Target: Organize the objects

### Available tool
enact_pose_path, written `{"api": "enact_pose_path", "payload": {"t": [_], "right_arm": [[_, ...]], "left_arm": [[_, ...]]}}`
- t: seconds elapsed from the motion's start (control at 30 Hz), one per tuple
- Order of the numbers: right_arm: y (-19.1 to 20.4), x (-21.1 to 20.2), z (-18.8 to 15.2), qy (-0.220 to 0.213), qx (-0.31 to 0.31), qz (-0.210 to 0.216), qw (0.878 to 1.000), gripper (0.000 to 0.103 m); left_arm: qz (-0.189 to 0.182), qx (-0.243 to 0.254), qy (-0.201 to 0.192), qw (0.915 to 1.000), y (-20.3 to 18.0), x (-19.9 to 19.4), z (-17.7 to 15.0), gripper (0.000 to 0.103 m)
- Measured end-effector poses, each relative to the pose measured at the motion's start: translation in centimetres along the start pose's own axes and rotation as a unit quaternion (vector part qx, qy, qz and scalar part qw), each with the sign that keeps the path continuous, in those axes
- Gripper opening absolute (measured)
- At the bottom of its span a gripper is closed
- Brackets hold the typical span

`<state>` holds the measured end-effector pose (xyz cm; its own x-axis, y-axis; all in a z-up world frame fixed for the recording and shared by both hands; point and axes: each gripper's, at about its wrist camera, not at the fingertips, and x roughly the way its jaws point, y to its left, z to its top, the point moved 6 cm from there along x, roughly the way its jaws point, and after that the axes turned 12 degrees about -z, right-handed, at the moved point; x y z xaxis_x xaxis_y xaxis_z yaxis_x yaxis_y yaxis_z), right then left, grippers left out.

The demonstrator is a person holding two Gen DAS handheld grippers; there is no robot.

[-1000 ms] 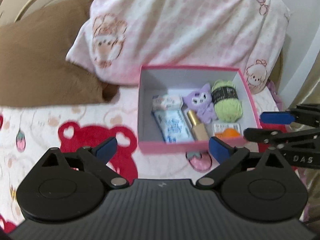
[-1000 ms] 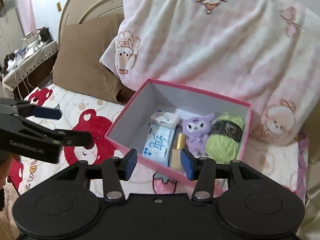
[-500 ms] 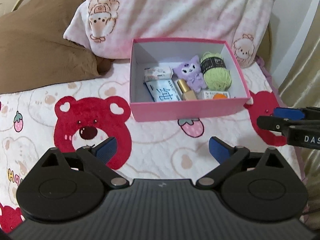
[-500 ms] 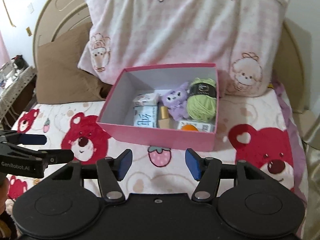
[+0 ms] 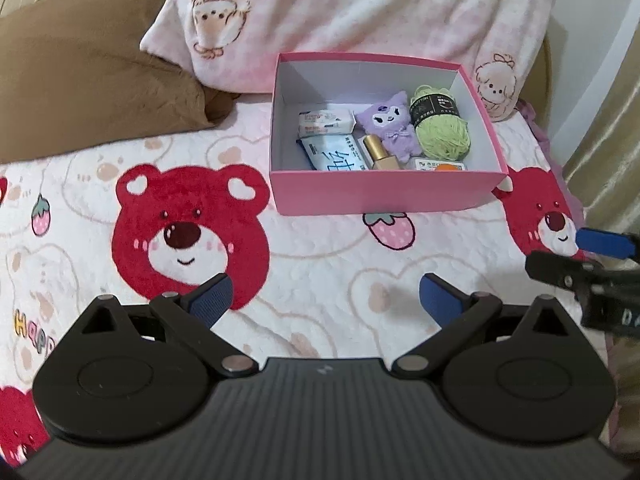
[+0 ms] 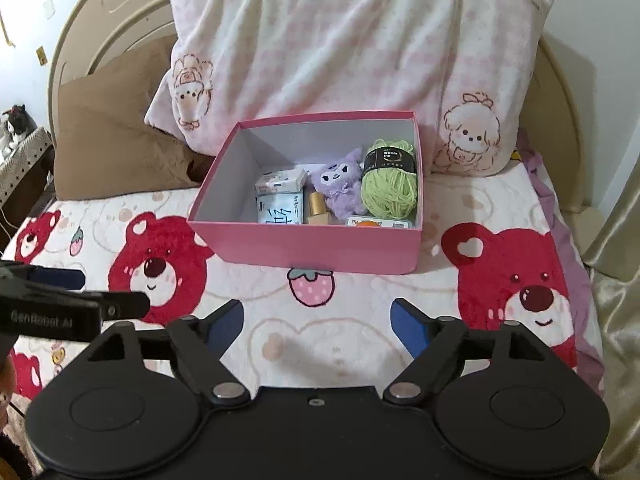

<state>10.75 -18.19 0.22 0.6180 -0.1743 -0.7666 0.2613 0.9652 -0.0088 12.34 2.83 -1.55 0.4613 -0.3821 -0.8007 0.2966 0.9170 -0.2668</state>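
Observation:
A pink box (image 5: 384, 196) (image 6: 316, 250) stands on the bed below the pillows. Inside lie a green yarn ball (image 5: 440, 128) (image 6: 390, 184), a purple plush (image 5: 390, 126) (image 6: 340, 188), a gold-capped bottle (image 5: 380, 154) (image 6: 318, 208), two tissue packs (image 5: 326, 122) (image 6: 280, 182) and a small packet with an orange spot (image 5: 442, 166) (image 6: 376, 223). My left gripper (image 5: 324, 300) is open and empty, well short of the box. My right gripper (image 6: 318, 322) is open and empty, also short of the box.
A pink checked pillow (image 6: 352, 48) and a brown pillow (image 5: 92, 76) lean behind the box. The bedspread (image 5: 320, 252) has red bear prints. A gold curtain (image 5: 608, 148) hangs at the right. A side table (image 6: 20, 160) stands far left.
Both grippers have drawn back from the box toward me, so it looks smaller and farther. The right gripper's jaws have opened wider.

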Motion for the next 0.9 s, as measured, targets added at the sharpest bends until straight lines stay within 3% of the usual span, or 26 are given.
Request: {"api": "enact_pose_path", "payload": {"t": [0.17,0.53,0.9], "right_arm": [[0.3,-0.5,-0.3,-0.004,-0.007,-0.023,1.0,0.094],[0.2,-0.1,-0.4,0.015,-0.006,-0.046,0.999,0.095],[-0.7,0.8,-0.4,0.024,-0.006,-0.064,0.998,0.095]], "left_arm": [[0.001,-0.013,0.007,0.9999,0.5,0.0,-0.4,0.101],[0.014,-0.011,0.023,0.9996,0.8,0.8,-1.1,0.101],[-0.001,-0.019,0.027,0.9994,0.9,1.1,-1.2,0.101]]}}
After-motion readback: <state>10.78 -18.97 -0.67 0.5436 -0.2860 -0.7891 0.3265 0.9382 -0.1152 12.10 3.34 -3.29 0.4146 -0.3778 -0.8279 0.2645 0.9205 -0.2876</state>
